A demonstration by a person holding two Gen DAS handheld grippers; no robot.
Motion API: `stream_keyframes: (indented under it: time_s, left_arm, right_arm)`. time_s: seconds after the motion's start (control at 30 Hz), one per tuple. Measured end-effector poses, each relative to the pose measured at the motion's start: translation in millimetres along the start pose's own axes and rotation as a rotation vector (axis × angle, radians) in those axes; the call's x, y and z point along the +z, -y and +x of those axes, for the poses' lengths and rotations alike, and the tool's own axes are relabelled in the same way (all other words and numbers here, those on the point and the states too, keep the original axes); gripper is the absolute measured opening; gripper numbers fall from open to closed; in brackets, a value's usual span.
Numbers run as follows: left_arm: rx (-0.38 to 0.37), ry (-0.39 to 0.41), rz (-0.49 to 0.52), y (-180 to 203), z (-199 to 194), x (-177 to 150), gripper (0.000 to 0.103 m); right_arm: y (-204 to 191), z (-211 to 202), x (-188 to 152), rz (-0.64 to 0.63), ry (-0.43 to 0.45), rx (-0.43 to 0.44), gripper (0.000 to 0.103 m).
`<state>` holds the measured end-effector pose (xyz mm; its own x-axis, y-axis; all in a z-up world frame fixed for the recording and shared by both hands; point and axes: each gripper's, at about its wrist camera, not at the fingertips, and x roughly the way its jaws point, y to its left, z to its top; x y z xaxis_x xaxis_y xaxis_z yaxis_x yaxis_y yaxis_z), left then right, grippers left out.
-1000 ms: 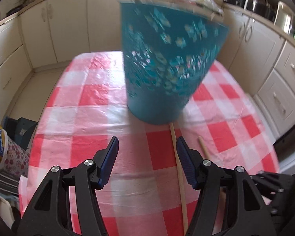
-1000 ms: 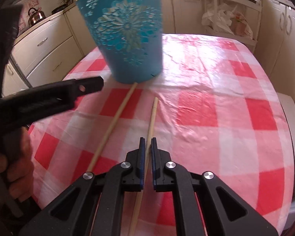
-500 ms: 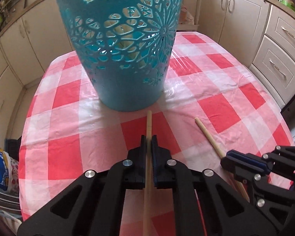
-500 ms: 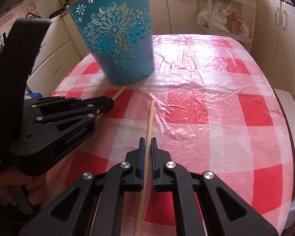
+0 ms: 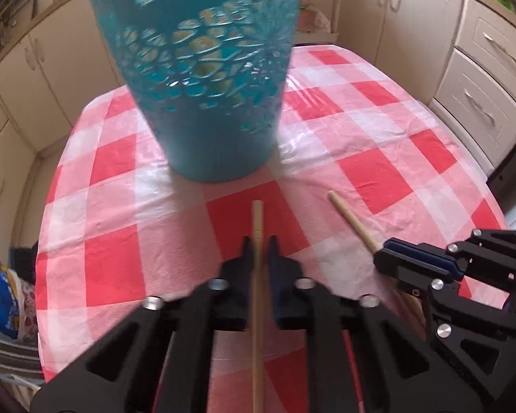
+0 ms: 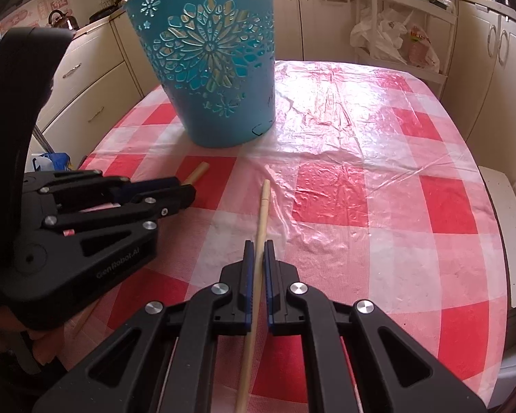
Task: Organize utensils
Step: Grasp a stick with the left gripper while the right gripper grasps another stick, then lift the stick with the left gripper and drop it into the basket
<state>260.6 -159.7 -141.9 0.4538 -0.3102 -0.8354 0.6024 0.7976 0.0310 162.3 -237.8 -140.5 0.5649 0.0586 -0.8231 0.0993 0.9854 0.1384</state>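
Newly claw-gripped chopstick [image 5: 257, 227] nearer blue basket [image 5: 203, 79]

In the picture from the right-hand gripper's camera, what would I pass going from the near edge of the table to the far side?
right gripper shut on a wooden stick → teal cut-out basket on the checked tablecloth → cream cabinets behind the table.
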Motion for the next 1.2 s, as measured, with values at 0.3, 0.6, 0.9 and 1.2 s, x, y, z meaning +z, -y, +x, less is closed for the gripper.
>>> stream_keyframes:
  time_s: [0.3, 0.6, 0.9, 1.2]
  left_arm:
    - [0.009, 0.088, -0.013, -6, -28, -2, 0.005]
    - [-0.092, 0.305, -0.088, -37, -102, 2, 0.005]
    - [-0.139, 0.581, -0.182, -65, -185, 42, 0.005]
    - [-0.141, 0.762, -0.193, -62, -207, 101, 0.005]
  right_arm:
    - [25, -7, -1, 0.152, 0.047, 0.113, 0.006]
    - [31, -12, -3, 0.222, 0.126, 0.156, 0.006]
    - [33, -12, 0, 0.232, 0.145, 0.154, 0.006]
    - [31, -9, -1, 0.225, 0.131, 0.153, 0.006]
